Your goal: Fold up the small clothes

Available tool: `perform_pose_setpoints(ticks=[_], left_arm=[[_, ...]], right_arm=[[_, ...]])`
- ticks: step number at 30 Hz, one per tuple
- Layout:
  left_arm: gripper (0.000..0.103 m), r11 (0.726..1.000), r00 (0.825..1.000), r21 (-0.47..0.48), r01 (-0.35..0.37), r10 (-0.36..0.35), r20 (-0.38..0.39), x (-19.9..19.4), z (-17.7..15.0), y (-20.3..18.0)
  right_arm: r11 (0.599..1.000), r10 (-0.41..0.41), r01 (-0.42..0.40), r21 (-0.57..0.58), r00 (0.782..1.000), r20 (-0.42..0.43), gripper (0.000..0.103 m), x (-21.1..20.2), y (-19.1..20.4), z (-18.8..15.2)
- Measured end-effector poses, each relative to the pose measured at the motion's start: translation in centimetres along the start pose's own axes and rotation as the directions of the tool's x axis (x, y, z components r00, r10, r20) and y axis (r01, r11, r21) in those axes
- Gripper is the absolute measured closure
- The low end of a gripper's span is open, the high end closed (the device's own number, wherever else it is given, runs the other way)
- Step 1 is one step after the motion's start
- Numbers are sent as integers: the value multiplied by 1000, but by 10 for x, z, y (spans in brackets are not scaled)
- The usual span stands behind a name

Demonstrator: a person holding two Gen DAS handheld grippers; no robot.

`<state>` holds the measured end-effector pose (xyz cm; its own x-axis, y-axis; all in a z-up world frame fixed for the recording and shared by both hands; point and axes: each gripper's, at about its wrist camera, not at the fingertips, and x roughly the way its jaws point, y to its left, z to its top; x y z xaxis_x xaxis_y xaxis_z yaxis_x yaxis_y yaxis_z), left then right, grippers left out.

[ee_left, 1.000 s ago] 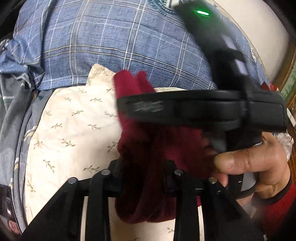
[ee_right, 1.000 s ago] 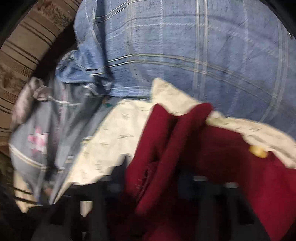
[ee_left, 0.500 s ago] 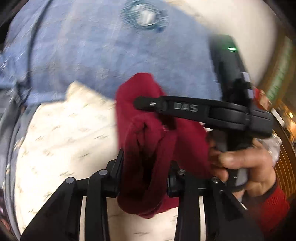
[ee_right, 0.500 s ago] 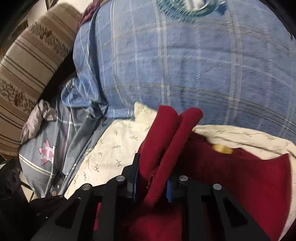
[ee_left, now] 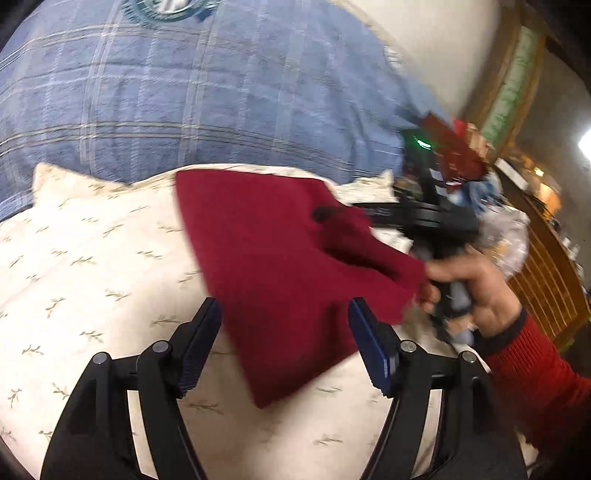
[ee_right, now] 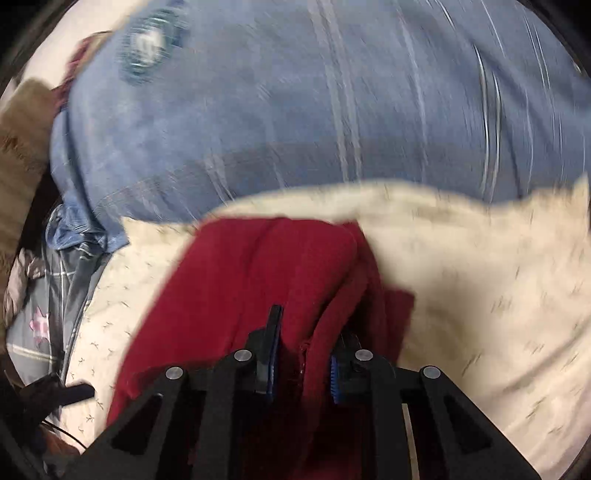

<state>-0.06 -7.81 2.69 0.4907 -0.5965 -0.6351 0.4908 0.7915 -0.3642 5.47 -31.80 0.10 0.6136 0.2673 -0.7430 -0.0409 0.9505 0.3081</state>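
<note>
A cream pillow with small leaf sprigs (ee_left: 92,266) fills the lower left and centre of the left wrist view and bears the dark red garment (ee_left: 280,266), which lies spread across its middle. Behind it, across the upper frame, lies a blue plaid quilt (ee_left: 184,92), its edge touching the pillow's upper edge.

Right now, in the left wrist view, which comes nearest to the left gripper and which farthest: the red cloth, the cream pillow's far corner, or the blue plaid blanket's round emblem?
1. The red cloth, lying between the open fingers of the left gripper.
2. The cream pillow's far corner, up on the left.
3. The blue plaid blanket's round emblem, at the top edge.
</note>
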Motion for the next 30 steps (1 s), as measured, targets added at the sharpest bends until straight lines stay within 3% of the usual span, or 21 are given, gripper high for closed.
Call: perform_pose_setpoints(ticks=[2,6,8,12,14,16,17,19,22,25,27,30], left_arm=[[32,999,1000,-25,-24,24,-12,4,-3,5],[32,997,997,-18,-75,74,-36,15,-3,6],[32,996,995,0,-86,86,-43,20,-4,4],[32,995,993,26,-99,101,-63,26,-11,-3],[32,993,991,45,-113,116,-74,29,-15,-5],[32,991,989,59,-118,123,-80,31,-16,-8],[32,991,989,65,-119,125,-82,30,-16,-9],[32,990,987,73,-120,127,-95,29,-16,-9],[32,988,985,81,-134,142,-98,30,-17,-10],[32,988,986,68,-138,144,-81,27,-17,-9],[32,988,987,70,-135,140,-78,28,-16,-10],[32,987,985,77,-142,148,-84,31,-16,-10]], right_arm=[[998,39,-41,52,999,23,63,-11,-5,-4],[998,30,-34,48,996,89,36,-51,-3,-11],[999,34,-37,17,992,120,34,-66,6,-15],[989,93,-77,-124,987,129,34,-80,42,-23],[976,91,-68,-207,991,102,40,-74,60,-30],[948,-36,58,-314,996,76,60,-60,75,-46],[929,-132,144,-341,990,57,76,-51,73,-56],[933,-177,176,-313,984,28,74,-44,55,-73],[962,-126,125,-243,992,13,75,-49,36,-84],[971,-114,123,-204,992,57,73,-69,37,-82],[974,-120,135,-184,989,90,66,-80,40,-78],[973,-110,129,-192,988,107,66,-81,44,-69]])
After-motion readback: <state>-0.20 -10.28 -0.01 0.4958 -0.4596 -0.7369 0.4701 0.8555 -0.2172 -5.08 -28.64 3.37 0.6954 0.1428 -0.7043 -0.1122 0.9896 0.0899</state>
